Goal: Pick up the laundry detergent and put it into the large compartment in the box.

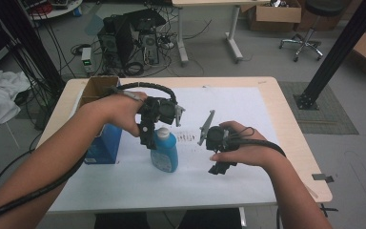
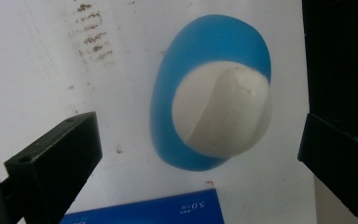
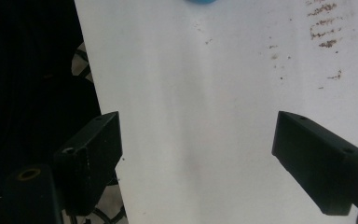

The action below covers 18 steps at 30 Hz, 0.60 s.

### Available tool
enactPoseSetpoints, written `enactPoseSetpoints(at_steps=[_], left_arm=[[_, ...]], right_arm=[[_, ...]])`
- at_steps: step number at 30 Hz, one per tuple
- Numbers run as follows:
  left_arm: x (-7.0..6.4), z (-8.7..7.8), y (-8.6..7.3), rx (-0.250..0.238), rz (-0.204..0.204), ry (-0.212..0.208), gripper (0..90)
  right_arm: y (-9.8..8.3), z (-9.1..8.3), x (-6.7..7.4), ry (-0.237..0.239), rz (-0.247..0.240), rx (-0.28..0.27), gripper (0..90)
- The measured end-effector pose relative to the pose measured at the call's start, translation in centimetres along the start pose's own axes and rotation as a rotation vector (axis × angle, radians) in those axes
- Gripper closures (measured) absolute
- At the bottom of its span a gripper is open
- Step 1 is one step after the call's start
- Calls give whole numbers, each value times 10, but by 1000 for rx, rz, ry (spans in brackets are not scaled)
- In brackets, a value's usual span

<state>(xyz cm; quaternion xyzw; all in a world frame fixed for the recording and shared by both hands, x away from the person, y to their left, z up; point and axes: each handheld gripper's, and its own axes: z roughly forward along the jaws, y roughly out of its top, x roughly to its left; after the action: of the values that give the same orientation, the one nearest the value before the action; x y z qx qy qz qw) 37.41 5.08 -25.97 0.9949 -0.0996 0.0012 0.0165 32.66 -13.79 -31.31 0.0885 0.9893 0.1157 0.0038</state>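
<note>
A laboratory or technical workroom, seen from the high view. A light wooden worktop (image 1: 286, 124) covered by a white sheet (image 1: 238, 109) stands on a grey floor. Behind it sit desktop computer towers (image 1: 131, 43) amid tangled cables (image 1: 133, 69) and a power unit (image 1: 86, 59). A black metal frame post (image 1: 338, 52) rises at right; open cardboard boxes (image 1: 274, 14), a wheeled stool (image 1: 307, 43) and a second desk (image 1: 209, 28) line the far side.

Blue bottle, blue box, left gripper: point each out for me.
Blue bottle (image 2: 221, 109): left gripper view, white cap.
Blue box (image 1: 104, 143): high view, front face.
Left gripper (image 1: 148, 140): high view, beside the bottle's cap.
</note>
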Motion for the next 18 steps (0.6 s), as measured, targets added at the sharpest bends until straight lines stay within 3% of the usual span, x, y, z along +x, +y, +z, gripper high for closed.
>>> enactPoseSetpoints(at_steps=[18], left_arm=[[-1,15,2,-2,11,-5,1]], right_arm=[[1,2,-1,11,8,13,161]])
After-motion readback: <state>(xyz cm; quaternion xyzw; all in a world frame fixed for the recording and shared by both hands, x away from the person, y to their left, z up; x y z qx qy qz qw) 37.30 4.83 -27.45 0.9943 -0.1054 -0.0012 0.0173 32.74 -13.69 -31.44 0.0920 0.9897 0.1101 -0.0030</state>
